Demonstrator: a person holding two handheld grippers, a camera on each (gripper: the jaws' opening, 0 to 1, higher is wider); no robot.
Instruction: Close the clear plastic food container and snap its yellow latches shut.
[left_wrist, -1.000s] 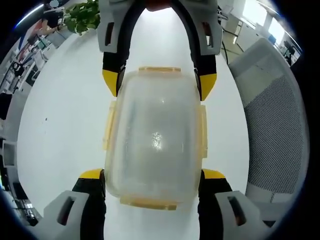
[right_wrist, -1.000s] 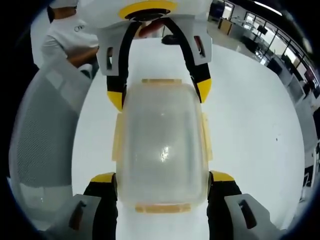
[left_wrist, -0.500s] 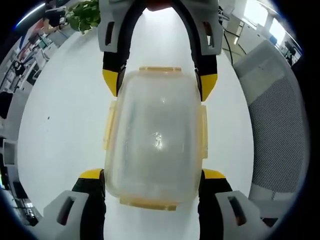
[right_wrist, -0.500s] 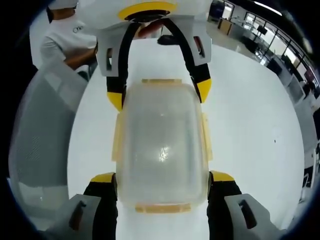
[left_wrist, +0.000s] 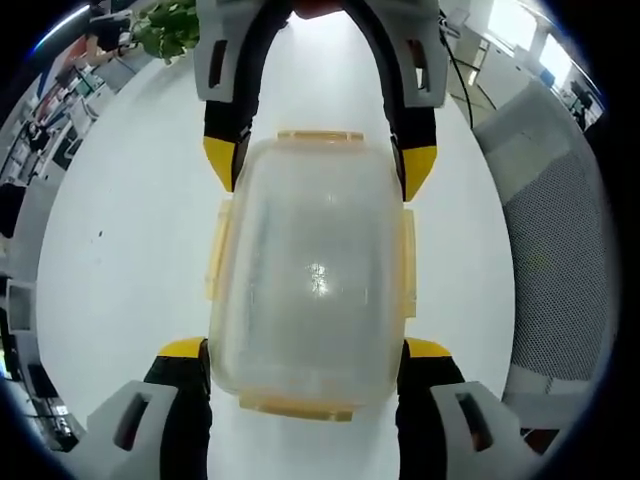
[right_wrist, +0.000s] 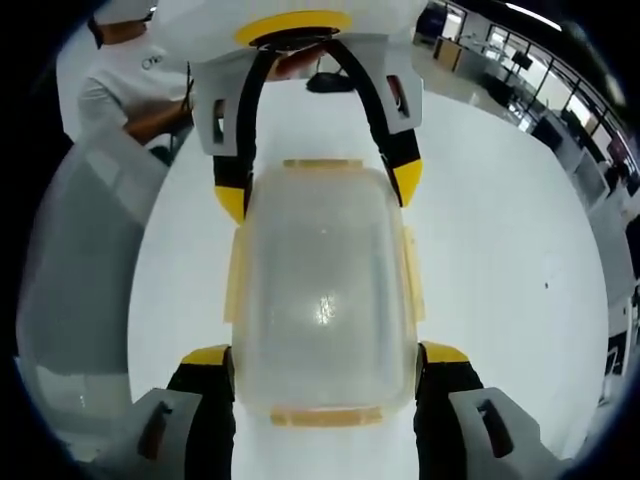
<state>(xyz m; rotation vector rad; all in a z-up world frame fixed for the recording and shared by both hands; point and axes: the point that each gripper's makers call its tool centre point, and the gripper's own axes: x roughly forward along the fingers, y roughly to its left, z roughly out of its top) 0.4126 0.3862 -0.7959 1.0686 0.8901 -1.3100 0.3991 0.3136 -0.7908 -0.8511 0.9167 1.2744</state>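
While both grippers hold it from opposite ends, the container is the landmark for every line below
Container: a clear plastic food container (left_wrist: 308, 285) (right_wrist: 325, 300) with its lid on, lying on the white table (left_wrist: 120, 240) (right_wrist: 500, 240) between the two grippers
Latches: yellow latches (left_wrist: 212, 255) (right_wrist: 235, 275) lie flat along the long sides of the container, with further yellow tabs at both short ends; whether each one is snapped home cannot be told
Left gripper: the left gripper (left_wrist: 305, 365) has its yellow-tipped jaws tight against the two near corners of the container, clamped on that end
Right gripper: the right gripper (right_wrist: 325, 370) has its jaws pressed on the opposite end of the container in the same way, one tip at each corner
Far end, left gripper view: the right gripper (left_wrist: 318, 165) straddles the far corners of the container
Far end, right gripper view: the left gripper (right_wrist: 315, 190) straddles the far corners there
Chair: a grey mesh chair (left_wrist: 560, 250) (right_wrist: 80, 260) stands beside the table, off one long side of the container
Person: a person in a white shirt (right_wrist: 135, 85) is beyond the chair, well apart from the container
Plant: a green plant (left_wrist: 165, 28) sits past the table's far edge, well apart from the container
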